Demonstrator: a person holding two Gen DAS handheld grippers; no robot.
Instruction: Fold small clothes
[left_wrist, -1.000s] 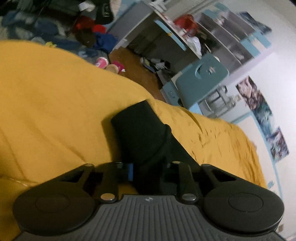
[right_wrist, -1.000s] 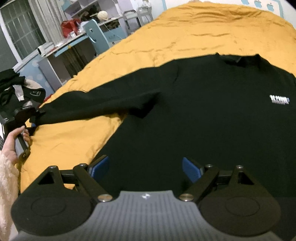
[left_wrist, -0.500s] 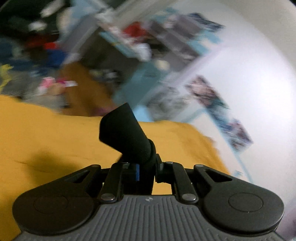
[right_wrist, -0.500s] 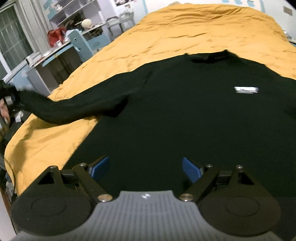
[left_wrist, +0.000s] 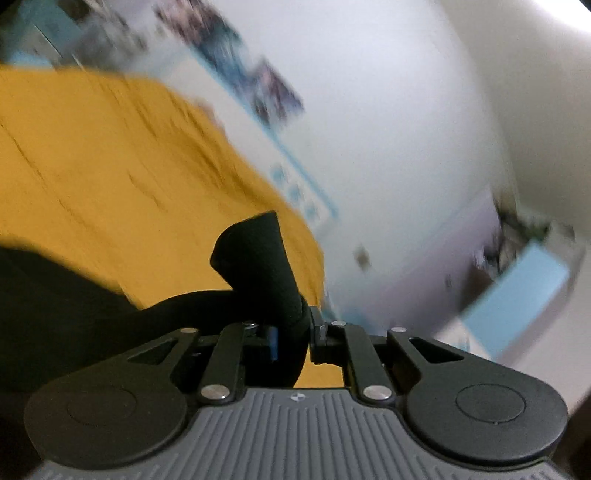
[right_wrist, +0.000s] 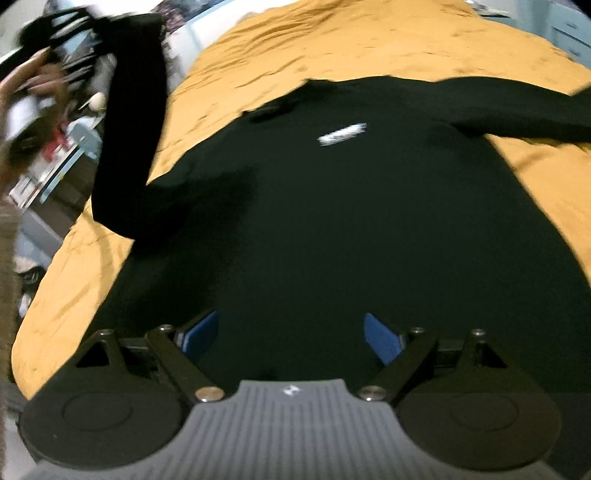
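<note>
1. My left gripper (left_wrist: 291, 334) has the cuff (left_wrist: 258, 262) of the black shirt's sleeve between its fingers. The cuff sticks out past the tips like a short tube. The jaws are opening a little, but the cloth is still pinched.
2. My right gripper (right_wrist: 291, 332) has its blue pads (right_wrist: 380, 341) spread wide, with nothing held. It hangs over the bottom part of the black shirt (right_wrist: 351, 221).
3. The shirt lies flat on the yellow bed cover (right_wrist: 369, 44), with its neck on the far side.
4. Only the right view shows the whole shirt, its small white label (right_wrist: 341, 133), and the lifted sleeve (right_wrist: 129, 147) going up to a hand (right_wrist: 35, 79) at the top left.
5. Only the left view shows the pinch up close, plus a blurry white wall (left_wrist: 388, 110).
6. The shirt looks soft and dull. The cover is wrinkled.
</note>
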